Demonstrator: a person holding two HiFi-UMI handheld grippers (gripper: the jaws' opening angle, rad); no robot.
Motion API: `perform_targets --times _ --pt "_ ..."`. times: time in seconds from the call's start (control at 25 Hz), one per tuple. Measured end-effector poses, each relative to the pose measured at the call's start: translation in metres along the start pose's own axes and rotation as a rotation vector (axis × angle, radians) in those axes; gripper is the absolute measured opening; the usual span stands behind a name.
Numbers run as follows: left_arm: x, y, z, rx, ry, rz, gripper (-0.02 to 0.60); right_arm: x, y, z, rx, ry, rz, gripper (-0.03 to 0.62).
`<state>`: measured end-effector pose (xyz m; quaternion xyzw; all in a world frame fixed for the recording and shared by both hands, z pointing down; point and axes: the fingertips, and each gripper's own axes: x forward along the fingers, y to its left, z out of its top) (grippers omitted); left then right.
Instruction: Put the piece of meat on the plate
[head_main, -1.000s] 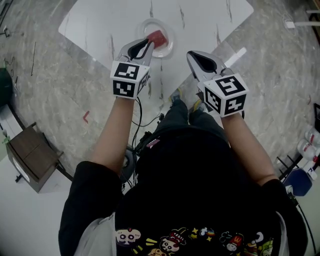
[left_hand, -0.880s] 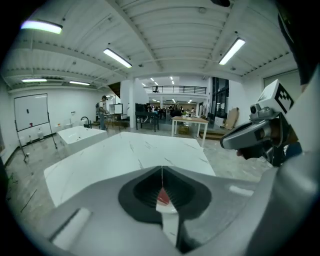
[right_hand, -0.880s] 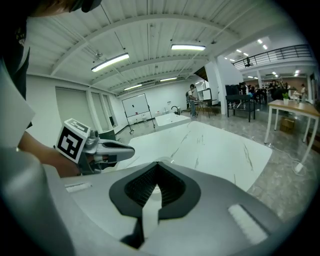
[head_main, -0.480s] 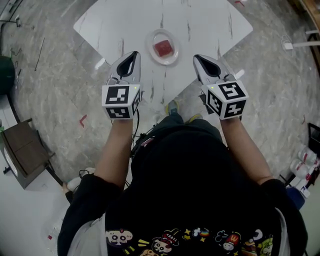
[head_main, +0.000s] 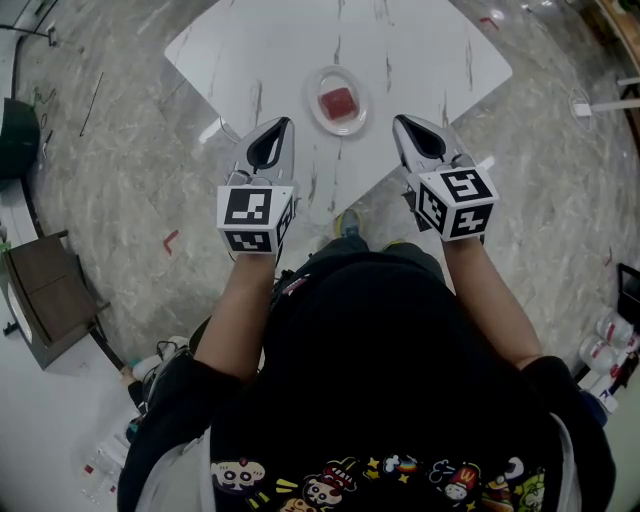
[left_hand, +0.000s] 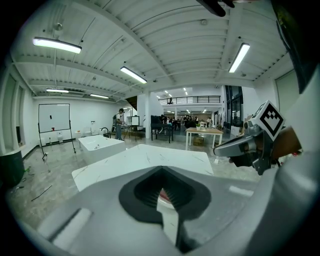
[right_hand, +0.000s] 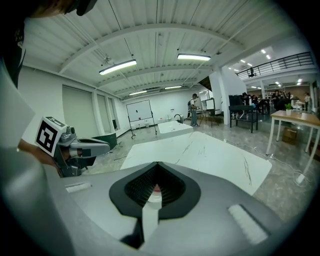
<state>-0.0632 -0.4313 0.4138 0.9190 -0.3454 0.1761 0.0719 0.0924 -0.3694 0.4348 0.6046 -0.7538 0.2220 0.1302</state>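
A red piece of meat (head_main: 337, 101) lies on a clear round plate (head_main: 355, 115) near the front corner of the white marble table (head_main: 420, 50). My left gripper (head_main: 286, 123) hangs shut and empty over the table's near left edge, short of the plate. Level with it on the other side, my right gripper (head_main: 400, 121) is also shut and empty. In the left gripper view the shut gripper (left_hand: 161, 168) frames a sliver of the meat (left_hand: 162, 193). The right gripper view shows its shut gripper (right_hand: 158, 164) with the meat (right_hand: 157, 188) behind.
The table's pointed corner faces me, with grey marbled floor on both sides. A brown wooden box (head_main: 45, 295) stands on the floor at the left, beside a red floor mark (head_main: 170, 241). Bottles (head_main: 610, 335) sit at the far right. Other tables and people are far off.
A second ago my left gripper's tips were at the meat on the plate. It has drawn back toward me, leaving the meat on the plate. The right gripper has stayed about where it was.
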Motion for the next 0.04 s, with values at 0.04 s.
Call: perform_targets --times 0.04 --pt "0.0000 -0.0015 -0.0008 0.001 0.001 -0.003 0.000 0.0002 -0.0001 -0.0003 -0.002 -0.001 0.000 0.020"
